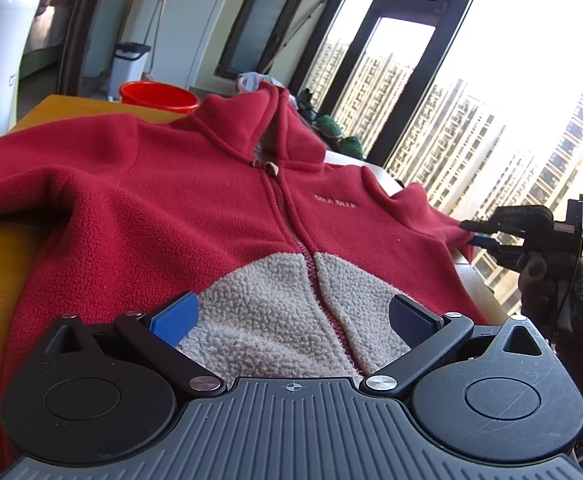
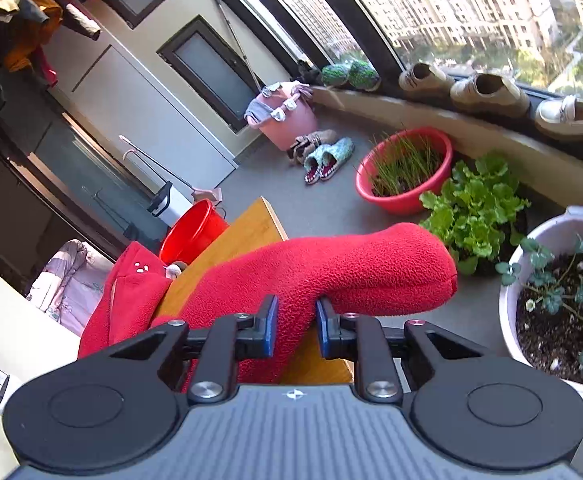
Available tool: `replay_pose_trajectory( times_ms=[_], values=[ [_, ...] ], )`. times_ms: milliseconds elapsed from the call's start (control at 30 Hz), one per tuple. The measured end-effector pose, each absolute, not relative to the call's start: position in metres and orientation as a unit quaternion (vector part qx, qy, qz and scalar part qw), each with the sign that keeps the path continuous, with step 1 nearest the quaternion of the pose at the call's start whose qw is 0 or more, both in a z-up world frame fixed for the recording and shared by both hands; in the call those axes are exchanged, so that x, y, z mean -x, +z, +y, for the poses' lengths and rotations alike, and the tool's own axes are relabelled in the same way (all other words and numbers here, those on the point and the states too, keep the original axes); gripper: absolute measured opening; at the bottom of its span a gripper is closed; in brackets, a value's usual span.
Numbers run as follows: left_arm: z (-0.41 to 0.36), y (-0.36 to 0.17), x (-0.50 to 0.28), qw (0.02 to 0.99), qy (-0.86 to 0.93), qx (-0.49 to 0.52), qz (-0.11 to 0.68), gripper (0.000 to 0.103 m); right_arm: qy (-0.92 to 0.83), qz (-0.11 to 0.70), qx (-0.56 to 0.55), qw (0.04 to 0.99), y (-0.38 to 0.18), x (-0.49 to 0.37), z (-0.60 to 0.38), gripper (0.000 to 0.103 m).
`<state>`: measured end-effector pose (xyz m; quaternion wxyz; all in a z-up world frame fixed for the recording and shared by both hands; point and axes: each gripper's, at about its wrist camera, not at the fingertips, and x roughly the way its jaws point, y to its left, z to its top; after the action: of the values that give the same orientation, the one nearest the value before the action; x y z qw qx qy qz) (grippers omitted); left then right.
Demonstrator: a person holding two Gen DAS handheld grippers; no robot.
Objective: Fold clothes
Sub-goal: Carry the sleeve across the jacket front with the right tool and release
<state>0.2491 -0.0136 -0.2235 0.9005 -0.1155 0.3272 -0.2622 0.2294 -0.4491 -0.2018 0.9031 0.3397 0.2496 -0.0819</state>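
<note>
Holding the sleeve (image 2: 331, 276) in your right gripper (image 2: 295, 326), you have its two blue pads pressed tight on the red fleece, so it is clamped on the cloth. You can see the same grip from the left wrist view, where that gripper pinches the sleeve at the far right side of the hoodie (image 1: 219, 208). This looks like the start of a fold, because you need the sleeve in hand before you can bring it across the body. The cuff end sticks out past the table (image 2: 251, 232) edge, over the floor and toward the plants, so the sleeve's long line runs out sideways from the body. Your left gripper (image 1: 291, 316) has its pads wide apart and holds nothing. It hangs just over the cream patch near the hem, maybe ready to pin the body down. The hoodie lies flat on the wooden table, front up and zipped. Its long line follows the zipper (image 1: 291, 224), hem near you and hood pointing away toward the red bucket (image 1: 158, 96).
</note>
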Motion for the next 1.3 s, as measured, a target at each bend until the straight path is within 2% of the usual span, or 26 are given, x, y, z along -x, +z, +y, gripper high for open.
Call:
replay_pose_trajectory(
  times_ms=[233,667,1100,1200,1300],
  values=[
    [-0.010,-0.224,-0.250,0.898,-0.266,0.129,0.326,0.103,-0.047,0.194,-0.134,0.971,-0.127,-0.227,-0.363,0.015],
    [0.000,-0.226,-0.251,0.890,-0.276,0.176,0.319,0.103,0.056,0.181,-0.045,0.981,-0.071,-0.227,-0.264,0.014],
    [0.010,-0.229,-0.251,0.880,-0.285,0.216,0.311,0.103,0.147,0.231,0.018,0.962,-0.074,-0.256,-0.169,0.014],
    [0.011,-0.230,-0.251,0.880,-0.285,0.218,0.311,0.103,0.169,0.233,0.018,0.957,-0.076,-0.253,-0.156,0.017],
    [0.012,-0.230,-0.253,0.878,-0.287,0.221,0.312,0.103,0.181,0.235,0.012,0.955,-0.079,-0.248,-0.154,0.026]
  ],
)
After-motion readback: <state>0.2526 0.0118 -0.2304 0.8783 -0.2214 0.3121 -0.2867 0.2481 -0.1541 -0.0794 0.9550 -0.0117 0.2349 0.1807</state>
